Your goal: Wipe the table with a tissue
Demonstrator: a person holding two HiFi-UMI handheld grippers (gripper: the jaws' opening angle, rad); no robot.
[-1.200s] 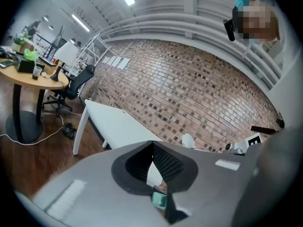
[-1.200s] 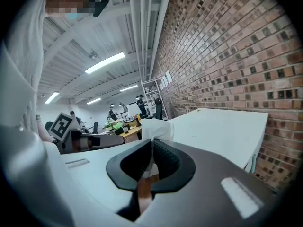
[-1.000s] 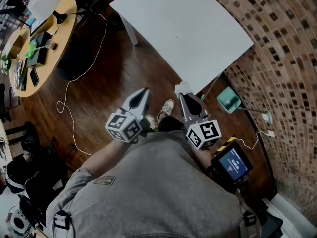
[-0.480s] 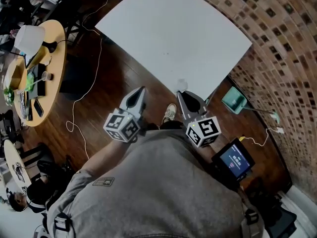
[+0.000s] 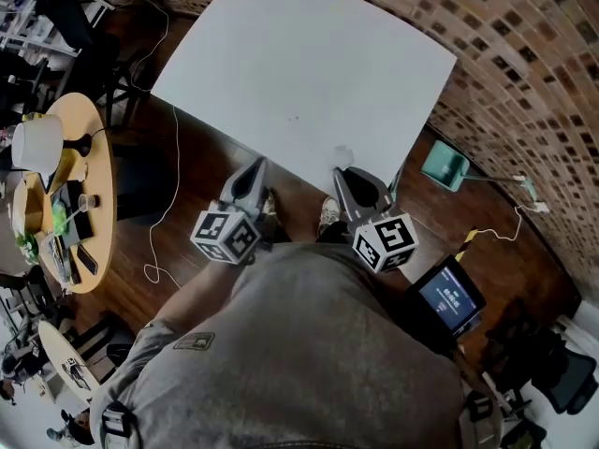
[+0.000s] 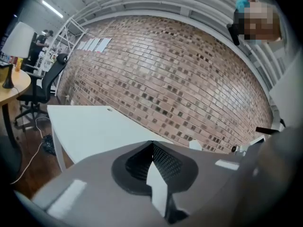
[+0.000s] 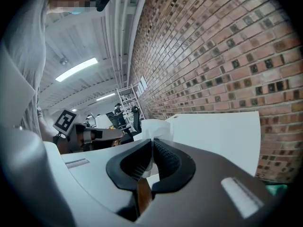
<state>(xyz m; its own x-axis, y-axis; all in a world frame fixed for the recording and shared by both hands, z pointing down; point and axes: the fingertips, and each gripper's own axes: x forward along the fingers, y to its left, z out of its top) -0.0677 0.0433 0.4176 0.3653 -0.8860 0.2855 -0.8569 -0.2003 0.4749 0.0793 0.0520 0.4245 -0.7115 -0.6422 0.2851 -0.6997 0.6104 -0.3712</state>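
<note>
The white table (image 5: 299, 64) fills the upper middle of the head view. My right gripper (image 5: 344, 172) reaches its near edge and is shut on a crumpled white tissue (image 5: 343, 155), which lies over the tabletop's edge. In the right gripper view the tissue (image 7: 154, 128) sticks out past the closed jaws of the right gripper (image 7: 152, 142), with the table (image 7: 218, 131) beyond. My left gripper (image 5: 253, 170) hangs beside it, just short of the table edge. In the left gripper view the left gripper (image 6: 152, 144) is shut on nothing, with the table (image 6: 90, 126) ahead.
A brick wall (image 5: 524, 73) runs along the table's far and right sides. A teal dustpan (image 5: 445, 165) and a screen device (image 5: 451, 296) sit on the wood floor at the right. A round wooden table (image 5: 56, 204) with a lamp stands left, and cables (image 5: 168, 213) trail across the floor.
Both grippers have come up to the table's near edge, and the table has come to sit lower and larger in the head view. The tissue now rests over the tabletop edge. Both stay shut.
</note>
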